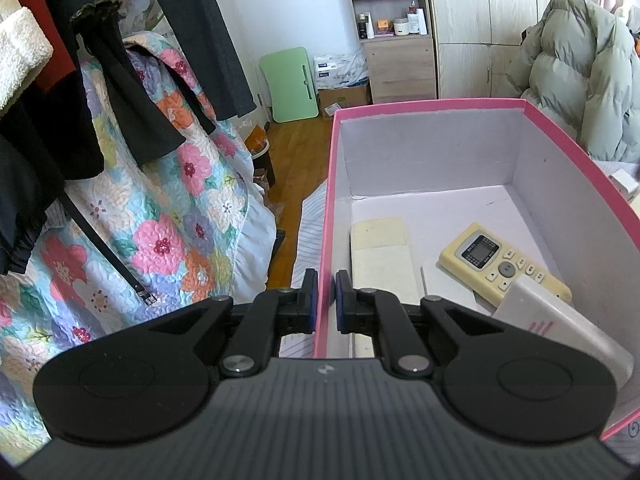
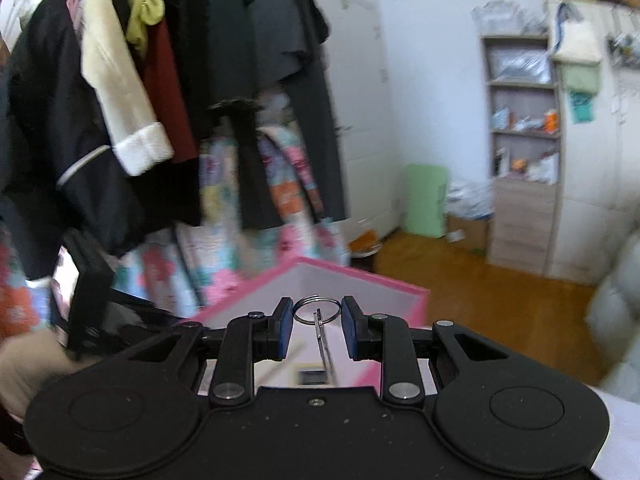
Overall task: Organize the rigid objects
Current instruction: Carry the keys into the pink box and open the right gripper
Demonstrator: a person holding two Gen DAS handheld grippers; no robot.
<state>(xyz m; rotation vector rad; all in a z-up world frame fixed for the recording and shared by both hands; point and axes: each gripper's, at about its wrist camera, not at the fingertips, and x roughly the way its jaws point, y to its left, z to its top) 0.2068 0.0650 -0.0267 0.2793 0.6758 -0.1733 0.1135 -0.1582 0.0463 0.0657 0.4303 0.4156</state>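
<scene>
A pink box point(image 1: 432, 105) with a white inside fills the right of the left wrist view. In it lie a cream remote control point(image 1: 504, 266), a white block point(image 1: 560, 328) and a cream pad point(image 1: 380, 256). My left gripper point(image 1: 327, 300) is shut on the box's left wall, one pad on each side. In the right wrist view my right gripper point(image 2: 317, 328) is above the pink box point(image 2: 360, 276). A metal key ring with a thin key point(image 2: 318, 312) sits between its fingers, touching both pads; the view is blurred.
A floral quilt point(image 1: 168, 216) and hanging dark clothes point(image 1: 120, 80) are to the left. A shelf unit point(image 1: 392, 32), a wardrobe, a green board point(image 1: 290, 84) and cardboard boxes stand at the far wall. A puffy grey coat point(image 1: 584, 80) lies at right.
</scene>
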